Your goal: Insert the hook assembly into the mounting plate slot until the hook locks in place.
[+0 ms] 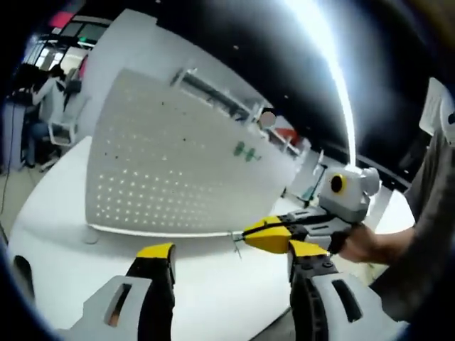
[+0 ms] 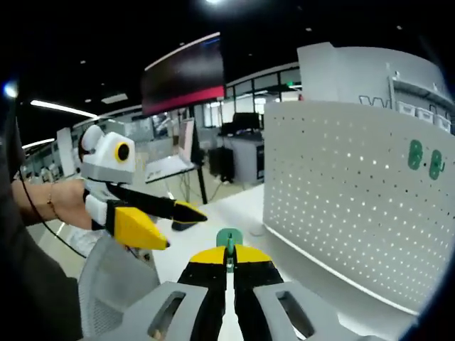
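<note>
The hook [image 2: 229, 241] is mostly hidden: just a green tip and thin shaft show between the right gripper's [image 2: 228, 257] jaws, which are closed on it. One white pegboard [image 1: 181, 167] stands on the table [image 1: 213, 291], with two green hooks [image 2: 424, 158] mounted; the left gripper [image 1: 231, 253] is wide open, holding nothing.

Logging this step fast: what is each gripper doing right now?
Left gripper: open, holding nothing.
Right gripper: shut on the green hook, away from the perforated mounting plate.
</note>
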`<act>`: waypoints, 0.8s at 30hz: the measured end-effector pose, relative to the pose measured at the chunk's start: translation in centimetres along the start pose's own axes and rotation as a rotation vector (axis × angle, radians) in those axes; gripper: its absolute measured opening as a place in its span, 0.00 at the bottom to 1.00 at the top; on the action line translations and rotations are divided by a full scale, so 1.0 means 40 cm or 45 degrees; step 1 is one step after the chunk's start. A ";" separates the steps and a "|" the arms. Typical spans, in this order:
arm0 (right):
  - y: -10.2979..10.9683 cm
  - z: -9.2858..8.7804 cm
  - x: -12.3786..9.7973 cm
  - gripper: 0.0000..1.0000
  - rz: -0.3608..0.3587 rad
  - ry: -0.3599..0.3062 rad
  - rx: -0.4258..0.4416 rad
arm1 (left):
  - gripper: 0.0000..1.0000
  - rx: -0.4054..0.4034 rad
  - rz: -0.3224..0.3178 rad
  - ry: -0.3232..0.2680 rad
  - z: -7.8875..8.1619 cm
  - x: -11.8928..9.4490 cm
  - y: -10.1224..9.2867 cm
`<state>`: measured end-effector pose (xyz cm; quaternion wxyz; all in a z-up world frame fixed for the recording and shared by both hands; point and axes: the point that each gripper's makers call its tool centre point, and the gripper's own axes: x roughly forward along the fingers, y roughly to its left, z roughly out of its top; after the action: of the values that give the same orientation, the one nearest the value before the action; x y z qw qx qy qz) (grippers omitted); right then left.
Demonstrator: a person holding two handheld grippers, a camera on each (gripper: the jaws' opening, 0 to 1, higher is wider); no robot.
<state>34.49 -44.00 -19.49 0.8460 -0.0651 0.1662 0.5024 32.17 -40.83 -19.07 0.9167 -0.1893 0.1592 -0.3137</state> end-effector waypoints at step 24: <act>-0.059 0.034 0.002 0.00 -0.146 -0.133 0.058 | 1.00 0.360 0.011 0.054 -0.014 0.050 -0.065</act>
<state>36.88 -44.70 -18.39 0.8821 -0.0290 0.1294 0.4520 32.11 -44.16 -18.72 0.9321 -0.0509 0.1334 -0.3329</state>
